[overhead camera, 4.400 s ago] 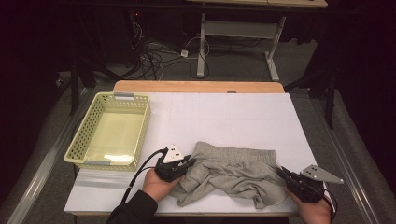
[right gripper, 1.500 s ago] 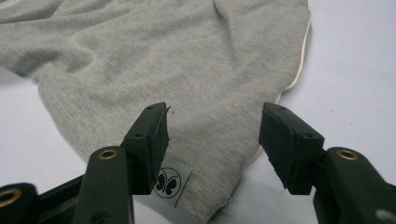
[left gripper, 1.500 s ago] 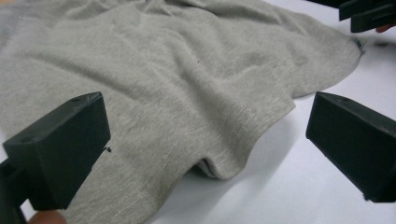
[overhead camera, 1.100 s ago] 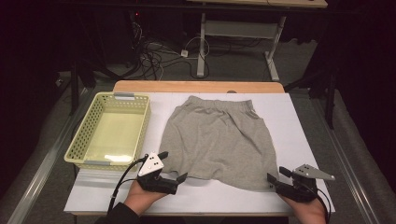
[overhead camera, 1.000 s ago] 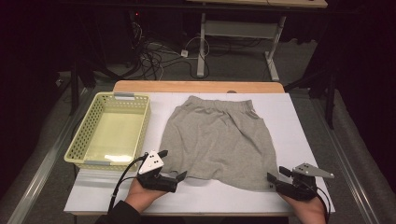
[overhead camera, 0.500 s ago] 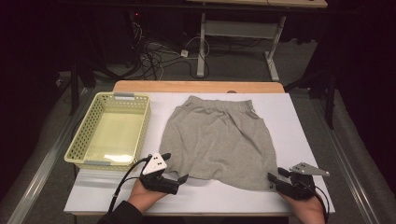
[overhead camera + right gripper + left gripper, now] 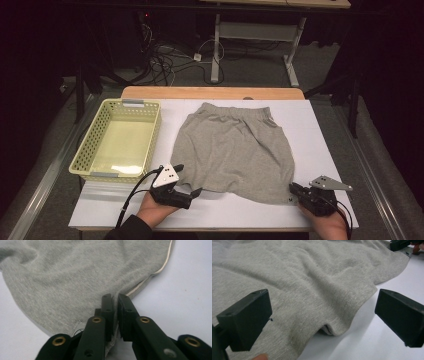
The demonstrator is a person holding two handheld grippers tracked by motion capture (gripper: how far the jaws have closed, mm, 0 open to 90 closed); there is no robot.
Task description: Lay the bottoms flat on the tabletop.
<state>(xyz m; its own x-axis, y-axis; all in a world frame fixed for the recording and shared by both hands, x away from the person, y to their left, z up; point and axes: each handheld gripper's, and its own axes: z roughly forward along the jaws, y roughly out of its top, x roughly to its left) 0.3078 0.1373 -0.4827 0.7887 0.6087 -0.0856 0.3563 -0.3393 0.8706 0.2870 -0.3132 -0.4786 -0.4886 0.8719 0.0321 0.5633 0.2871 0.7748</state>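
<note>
Right gripper [image 7: 114,298] newly pinching — one garment [image 7: 234,145]

Grey shorts [image 7: 234,147], soft knit fabric, spread flat on white table [image 7: 325,135]. Elastic waistband at far edge, leg hems toward the person. Mostly smooth, a few shallow wrinkles across the middle. Near-left hem lies loose on the table with a small fold lifting at the edge [image 7: 329,328]. Near-right corner of the hem is bunched and slightly raised, a pale seam line running along that side [image 7: 152,273]. Sits right of the table's middle, just beside yellow basket [image 7: 87,150], not touching it.
</note>
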